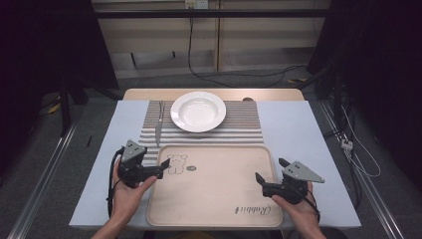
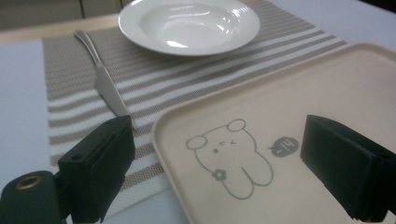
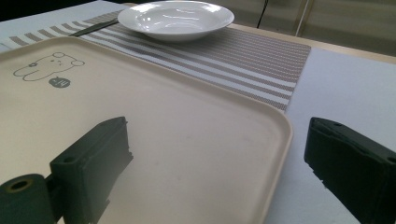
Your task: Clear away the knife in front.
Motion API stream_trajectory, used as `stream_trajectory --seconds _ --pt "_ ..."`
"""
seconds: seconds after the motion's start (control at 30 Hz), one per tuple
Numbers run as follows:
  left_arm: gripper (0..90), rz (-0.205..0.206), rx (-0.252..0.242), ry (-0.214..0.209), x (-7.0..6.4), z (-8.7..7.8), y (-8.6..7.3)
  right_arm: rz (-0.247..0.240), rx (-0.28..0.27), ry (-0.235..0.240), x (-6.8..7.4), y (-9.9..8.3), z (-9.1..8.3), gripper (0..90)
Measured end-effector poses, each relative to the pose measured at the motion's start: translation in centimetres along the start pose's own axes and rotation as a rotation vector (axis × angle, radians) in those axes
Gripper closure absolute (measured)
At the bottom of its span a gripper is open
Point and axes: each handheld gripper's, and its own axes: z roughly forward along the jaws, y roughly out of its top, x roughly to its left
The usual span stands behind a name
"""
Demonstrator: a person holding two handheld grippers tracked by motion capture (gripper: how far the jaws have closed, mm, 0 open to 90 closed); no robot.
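Beige plastic, the tray (image 1: 214, 186) lay empty nearest us, overlapping the mat (image 1: 244, 127) beyond it. We held the left gripper (image 1: 161, 168) and right gripper (image 1: 268, 175) at its two edges, jaws apart, likely to lift it. Beyond the tray sat plate (image 1: 198, 111) and knife (image 1: 158, 125); the tray's small lettering stayed unreadable.

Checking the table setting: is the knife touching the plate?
Apart. In the left gripper view, striped placemat shows between the knife and the plate.
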Motion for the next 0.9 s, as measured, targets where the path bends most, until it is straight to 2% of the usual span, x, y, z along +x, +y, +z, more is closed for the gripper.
stream_trajectory --seconds 0.03,0.1,0.23,0.37,0.47,0.53,0.67,0.8,0.83,0.9 --pt "9.9 0.0 0.0 0.0 0.0 0.0 0.0 -0.003 -0.001 -0.001 0.1 0.0 0.0 7.2" --pt "9.9 0.018 0.001 0.026 0.3 0.2 0.2 -0.007 -0.001 -0.001 0.2 0.0 -0.1 7.2" --pt "9.9 -0.016 0.037 0.007 0.8 0.8 0.8 -0.011 -0.002 -0.001 0.2 0.1 0.0 7.2" --pt "10.0 0.003 0.052 0.016 1.2 1.5 1.6 -0.005 0.004 -0.001 0.2 0.0 0.1 7.2" --pt "10.0 -0.013 0.055 0.011 1.6 2.0 2.2 -0.003 0.011 0.004 0.2 0.0 0.1 7.3" --pt "10.7 0.008 0.044 0.052 1.9 2.3 2.9 -0.008 0.012 0.006 0.3 0.0 0.0 7.3" --pt "10.2 0.015 0.056 0.057 2.2 2.7 3.7 -0.006 0.012 0.006 0.3 0.0 0.0 7.3" --pt "10.2 0.041 0.047 0.111 3.0 3.5 4.7 -0.001 0.012 0.017 0.2 0.0 0.1 7.2" --pt "10.2 0.039 0.047 0.127 3.4 3.7 4.9 -0.001 0.012 0.017 0.2 0.0 0.1 7.2" --pt "10.2 0.019 0.056 0.116 4.2 4.4 5.3 0.008 0.012 0.026 0.1 -0.1 0.2 7.2"
